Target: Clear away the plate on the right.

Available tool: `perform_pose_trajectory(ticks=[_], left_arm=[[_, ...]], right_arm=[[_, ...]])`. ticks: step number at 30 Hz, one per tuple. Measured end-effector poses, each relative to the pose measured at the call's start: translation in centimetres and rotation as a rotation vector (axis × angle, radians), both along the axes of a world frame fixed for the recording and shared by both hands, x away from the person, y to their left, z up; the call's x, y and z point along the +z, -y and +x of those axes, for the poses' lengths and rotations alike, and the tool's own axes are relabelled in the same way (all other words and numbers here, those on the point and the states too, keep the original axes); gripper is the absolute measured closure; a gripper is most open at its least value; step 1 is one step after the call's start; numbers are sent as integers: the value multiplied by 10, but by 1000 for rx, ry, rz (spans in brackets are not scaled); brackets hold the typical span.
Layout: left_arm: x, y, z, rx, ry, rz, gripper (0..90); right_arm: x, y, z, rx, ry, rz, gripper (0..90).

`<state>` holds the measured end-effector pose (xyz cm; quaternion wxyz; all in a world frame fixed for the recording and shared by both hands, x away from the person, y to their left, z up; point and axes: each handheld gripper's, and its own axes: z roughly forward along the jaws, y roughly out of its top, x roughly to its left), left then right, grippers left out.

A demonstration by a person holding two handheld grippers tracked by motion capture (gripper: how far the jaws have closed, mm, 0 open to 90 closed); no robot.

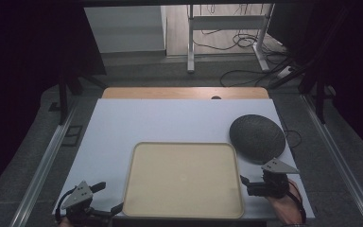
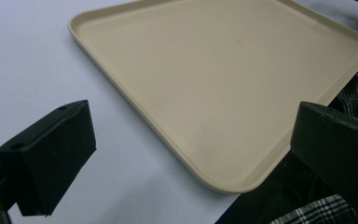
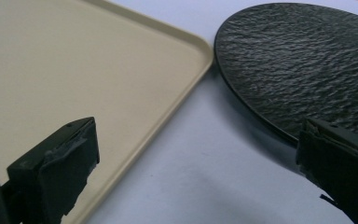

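Nothing moved yet, by my reading. Empty beige rectangular plastic tray [image 1: 184,179] lies flat on the white desk [image 1: 170,123], near my edge. Round black textured plate [image 1: 257,138] sits on the desk just beyond the tray's far right corner, its rim close beside or perhaps just touching that corner; from the right gripper view I cannot tell which. Plate is bare, tray is bare. Likely job, judging from the layout: get the plate onto the tray. All of that is left to do.

My left gripper [image 1: 105,197] sits at the tray's near left corner. Jaws spread wide, holding nothing; in the left gripper view the tray's corner lies between them, not gripped, apparently untouched.

My right gripper [image 1: 244,183] is just off the tray's right edge, short of the plate. Jaws spread wide too, empty. In the right gripper view one jaw hangs over the tray's edge, the other over the plate's near rim; contact with either not clear.

Next, I judge: right jaws close on the plate rim.
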<state>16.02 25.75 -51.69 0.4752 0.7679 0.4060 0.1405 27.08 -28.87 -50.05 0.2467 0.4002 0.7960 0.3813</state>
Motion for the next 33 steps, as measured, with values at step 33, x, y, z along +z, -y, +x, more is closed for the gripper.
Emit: perform_pose_trajectory(ticks=[33], left_arm=[[0, 0, 1, -8, -9, 1, 0]], right_arm=[[2, -5, 22, -78, 109, -389, 208]])
